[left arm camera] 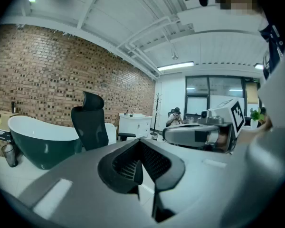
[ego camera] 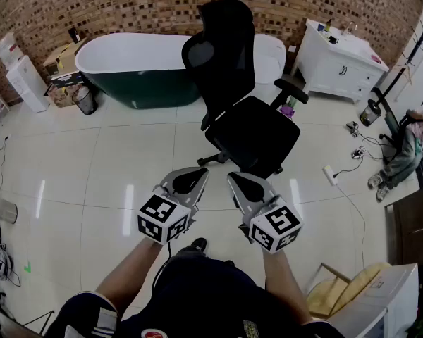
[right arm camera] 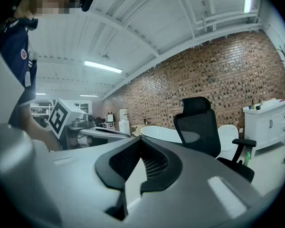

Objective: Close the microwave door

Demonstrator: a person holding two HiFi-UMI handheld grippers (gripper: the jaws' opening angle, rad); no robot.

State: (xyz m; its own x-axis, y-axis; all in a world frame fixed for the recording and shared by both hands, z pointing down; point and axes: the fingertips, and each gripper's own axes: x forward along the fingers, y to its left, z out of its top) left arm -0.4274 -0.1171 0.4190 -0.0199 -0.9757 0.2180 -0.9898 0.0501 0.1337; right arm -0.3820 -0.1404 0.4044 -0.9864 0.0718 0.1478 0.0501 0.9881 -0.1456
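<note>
A glossy floor (ego camera: 92, 153) of large, pale square tiles fills most of the head view. Behind it rises a rough wall (ego camera: 127, 5) of mottled red-brown brick. Against the wall stands an oval tub (ego camera: 134, 65), dark green outside and smooth white inside and along its rounded rim. In front of the tub is a black chair (ego camera: 257, 132) with a padded seat, a mesh back, a curved headrest and a spoked base. To its right stands a white cabinet (ego camera: 338, 65) with panelled doors and small bottles on top. A person (ego camera: 402, 153) sits low at the right edge of the head view. A small dark bin (ego camera: 84, 98) stands by the tub's left end. A white power strip (ego camera: 330, 174) lies on the tiles right of the chair, and a thin cable trails from it.

The left gripper (ego camera: 201, 171) and the right gripper (ego camera: 233, 176) are held side by side, just apart, and point toward the chair's base. Both have smooth grey moulded shells that taper forward. Each carries a white cube, the left cube (ego camera: 162, 219) and the right cube (ego camera: 275, 225), printed with black square markers. In the left gripper view, the ribbed black pads (left arm camera: 126, 167) meet at their tips with nothing between them. In the right gripper view, the pads (right arm camera: 154, 165) are likewise closed and empty.

No view shows the microwave.
</note>
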